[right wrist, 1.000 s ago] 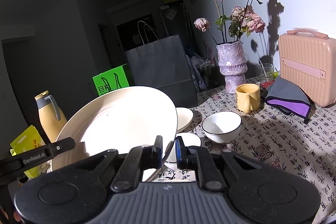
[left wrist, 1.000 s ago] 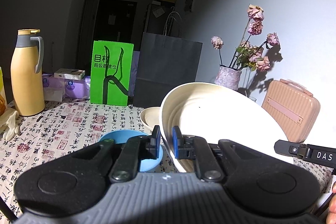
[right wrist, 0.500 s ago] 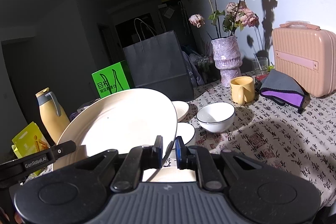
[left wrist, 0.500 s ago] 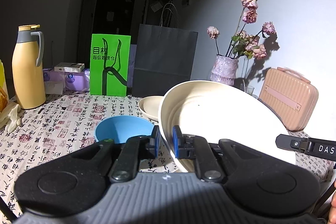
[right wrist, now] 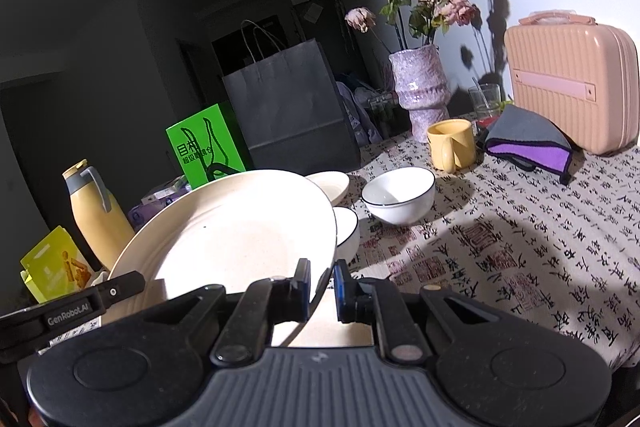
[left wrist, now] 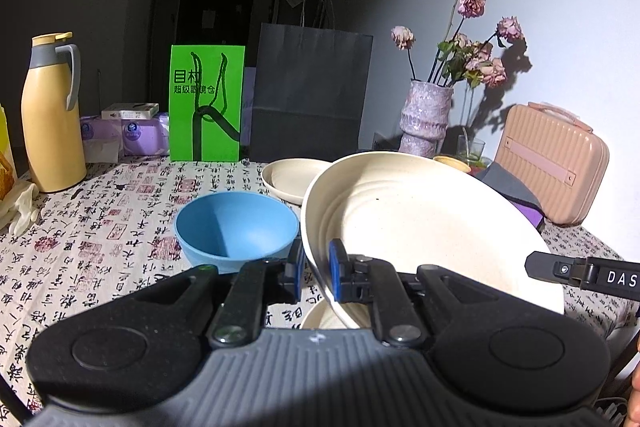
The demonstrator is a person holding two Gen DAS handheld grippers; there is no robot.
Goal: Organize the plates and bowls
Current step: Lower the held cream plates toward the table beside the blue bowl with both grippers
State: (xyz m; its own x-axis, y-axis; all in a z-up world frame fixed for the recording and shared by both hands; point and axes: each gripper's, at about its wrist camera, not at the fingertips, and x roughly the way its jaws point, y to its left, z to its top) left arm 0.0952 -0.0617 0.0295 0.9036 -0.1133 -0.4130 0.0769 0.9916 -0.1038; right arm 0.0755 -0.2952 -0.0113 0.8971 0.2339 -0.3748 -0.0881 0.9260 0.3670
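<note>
The large plate is held tilted above the table, its rim pinched by left gripper at nine o'clock and right gripper at three, sharing its weight.

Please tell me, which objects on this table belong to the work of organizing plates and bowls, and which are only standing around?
Part of the job:
large cream plate, gripped by left gripper and right gripper
blue bowl
small cream plate
white bowl

Only standing around:
yellow mug
vase
thermos
pink case
paper bag
</note>
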